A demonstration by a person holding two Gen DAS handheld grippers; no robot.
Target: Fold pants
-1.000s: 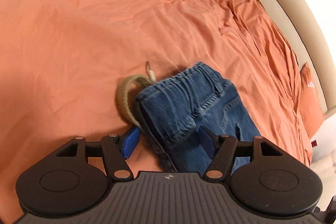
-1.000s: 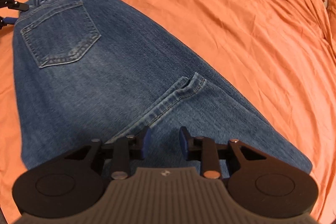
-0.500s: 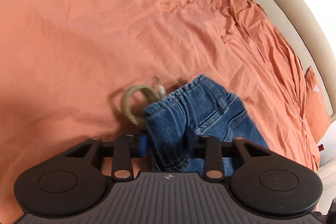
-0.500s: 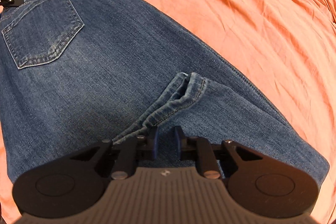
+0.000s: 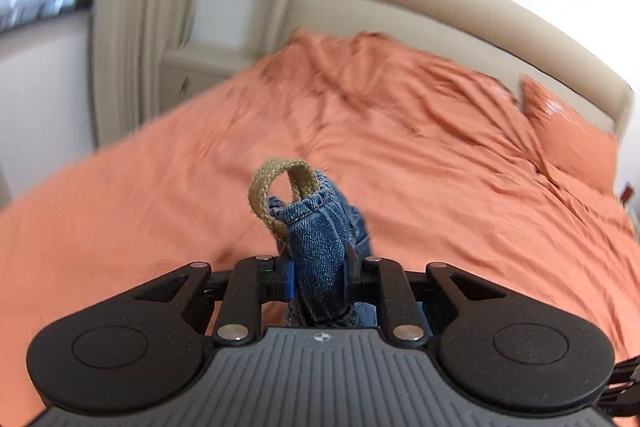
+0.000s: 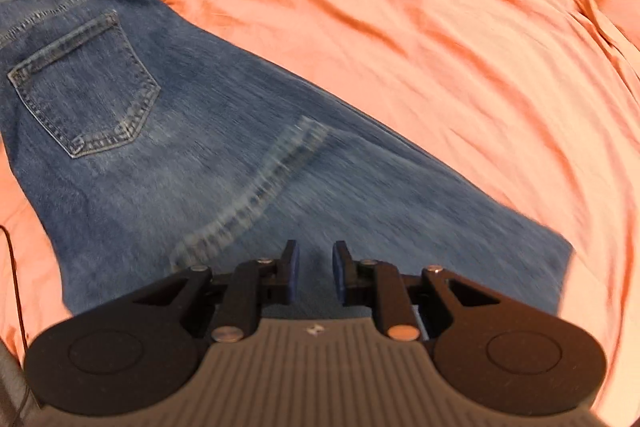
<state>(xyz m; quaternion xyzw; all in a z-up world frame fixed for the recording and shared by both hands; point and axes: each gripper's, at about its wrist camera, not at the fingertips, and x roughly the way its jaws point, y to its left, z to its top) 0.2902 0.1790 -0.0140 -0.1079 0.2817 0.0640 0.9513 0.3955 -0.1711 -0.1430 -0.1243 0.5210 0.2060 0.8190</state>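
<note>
Gripping a bunched waistband of the jeans [image 5: 320, 267], with tan belt [image 5: 276, 187] looped above: left gripper [image 5: 319, 277], raised over the orange bedsheet [image 5: 440, 155]. Hovering with fingers slightly parted, holding nothing: right gripper [image 6: 314, 273], near the jeans spread flat, back pocket [image 6: 84, 87] far left.

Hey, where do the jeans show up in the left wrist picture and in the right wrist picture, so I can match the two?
Left wrist view: only a bunched bit of the jeans shows, low at centre, clamped in the left gripper.
Right wrist view: the jeans fill the left and centre, back pocket at upper left.
Shared landmark: the orange bedsheet.
</note>
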